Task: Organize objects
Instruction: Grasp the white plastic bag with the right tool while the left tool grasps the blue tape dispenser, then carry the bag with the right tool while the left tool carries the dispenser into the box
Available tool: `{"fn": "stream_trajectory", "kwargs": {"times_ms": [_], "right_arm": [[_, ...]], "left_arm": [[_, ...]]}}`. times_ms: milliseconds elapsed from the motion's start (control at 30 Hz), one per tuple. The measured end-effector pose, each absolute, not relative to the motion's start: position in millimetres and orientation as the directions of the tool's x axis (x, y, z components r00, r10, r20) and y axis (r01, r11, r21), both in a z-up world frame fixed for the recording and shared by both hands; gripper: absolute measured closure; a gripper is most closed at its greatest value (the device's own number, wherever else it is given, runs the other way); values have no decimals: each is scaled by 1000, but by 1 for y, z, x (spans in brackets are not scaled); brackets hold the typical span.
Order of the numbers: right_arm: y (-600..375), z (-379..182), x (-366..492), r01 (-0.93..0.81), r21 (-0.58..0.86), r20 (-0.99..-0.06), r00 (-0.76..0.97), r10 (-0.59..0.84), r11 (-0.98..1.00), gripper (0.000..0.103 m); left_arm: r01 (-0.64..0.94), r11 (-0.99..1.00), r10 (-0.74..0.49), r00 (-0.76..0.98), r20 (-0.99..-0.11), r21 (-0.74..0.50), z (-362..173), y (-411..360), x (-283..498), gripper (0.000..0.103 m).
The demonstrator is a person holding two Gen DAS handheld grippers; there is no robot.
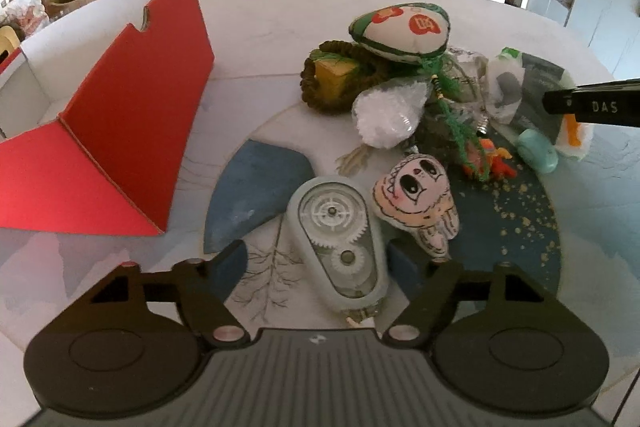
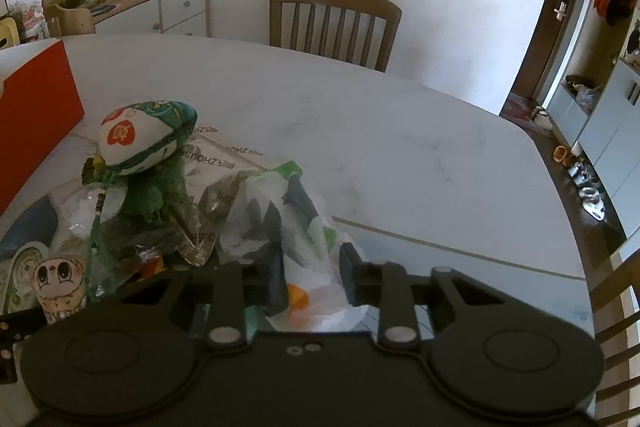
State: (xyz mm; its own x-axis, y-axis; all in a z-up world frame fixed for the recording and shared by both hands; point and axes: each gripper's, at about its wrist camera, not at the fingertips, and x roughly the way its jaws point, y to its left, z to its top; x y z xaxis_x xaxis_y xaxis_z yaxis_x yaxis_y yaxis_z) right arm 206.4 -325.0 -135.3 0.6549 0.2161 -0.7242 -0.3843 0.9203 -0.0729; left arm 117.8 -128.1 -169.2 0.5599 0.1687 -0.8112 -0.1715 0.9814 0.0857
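Note:
A pale green correction tape dispenser (image 1: pixel 340 239) with clear gears lies on the patterned mat, between the fingers of my left gripper (image 1: pixel 320 255). Those fingers stand apart from it with a gap on the left side, so the gripper is open. A small plush doll (image 1: pixel 416 203) with a drawn face lies just right of it. My right gripper (image 2: pixel 314 267) is shut on a white plastic bag (image 2: pixel 288 211) with green and orange print, which fills the space between its pads. One black finger (image 1: pixel 588 105) of it shows in the left wrist view.
A pile sits behind: a heart-shaped cloth pouch (image 1: pixel 400 31), a brown crochet ring (image 1: pixel 320 83), a clear bag of white bits (image 1: pixel 388 115), a mint oval (image 1: pixel 536 151). An open red box (image 1: pixel 120 131) stands left. A wooden chair (image 2: pixel 332 23) is beyond the white table (image 2: pixel 360 131).

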Motion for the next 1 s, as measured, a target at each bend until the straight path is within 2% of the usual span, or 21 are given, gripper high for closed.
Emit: {"fn": "stream_trajectory", "kwargs": {"times_ms": [133, 200, 400, 1000], "right_arm": [[-328, -133, 204, -384, -63, -722, 655, 224, 921, 82], [-329, -133, 203, -379, -58, -722, 655, 223, 924, 85], [-330, -128, 200, -360, -38, -711, 665, 228, 932, 90], [-330, -73, 158, -368, 15, -639, 711, 292, 930, 91]], "left_arm": [[-145, 987, 138, 568, -812, 66, -167, -131, 118, 53], [-143, 988, 129, 568, -813, 57, -166, -131, 118, 55], [-151, 988, 117, 569, -814, 36, -163, -129, 116, 57], [-169, 986, 107, 644, -758, -4, -117, -120, 94, 59]]}}
